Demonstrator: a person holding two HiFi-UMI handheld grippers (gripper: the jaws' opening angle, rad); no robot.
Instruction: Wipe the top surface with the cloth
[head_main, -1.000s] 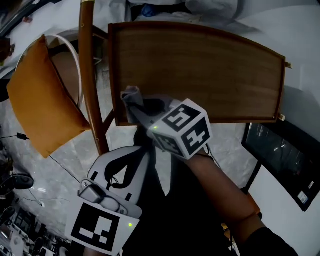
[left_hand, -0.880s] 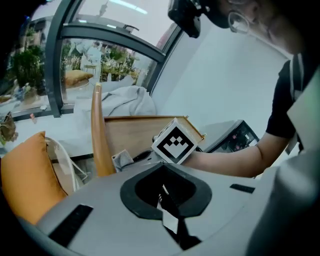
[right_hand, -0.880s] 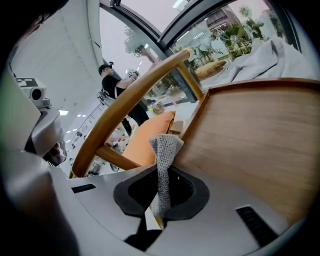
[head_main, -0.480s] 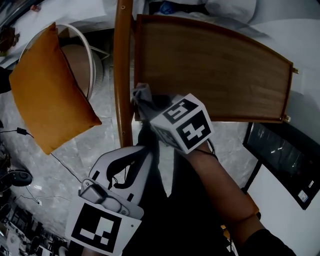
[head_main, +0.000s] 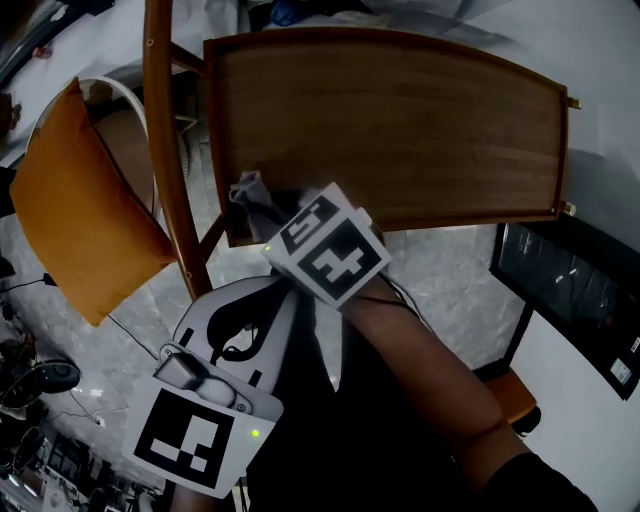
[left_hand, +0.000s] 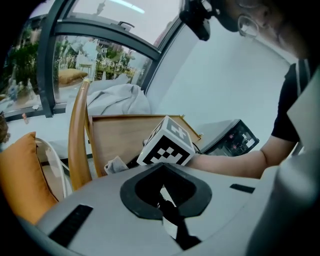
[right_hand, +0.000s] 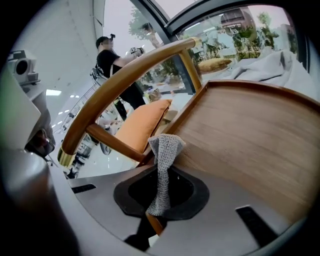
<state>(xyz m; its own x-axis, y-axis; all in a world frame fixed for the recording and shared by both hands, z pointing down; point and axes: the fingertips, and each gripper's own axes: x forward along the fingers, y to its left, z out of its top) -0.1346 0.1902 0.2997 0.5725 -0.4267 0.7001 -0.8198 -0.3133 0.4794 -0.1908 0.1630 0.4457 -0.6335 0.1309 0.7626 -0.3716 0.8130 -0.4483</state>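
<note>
Shifted slightly inward from the left edge, right gripper (right_hand: 152, 220) is pinching cloth (right_hand: 162, 162) on top surface (head_main: 400, 130), bare wood stretching rightward; left gripper (left_hand: 170, 222) is idling, jaws together.

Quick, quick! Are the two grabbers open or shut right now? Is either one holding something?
Left gripper: shut, holding nothing.
Right gripper: shut on the cloth.
</note>
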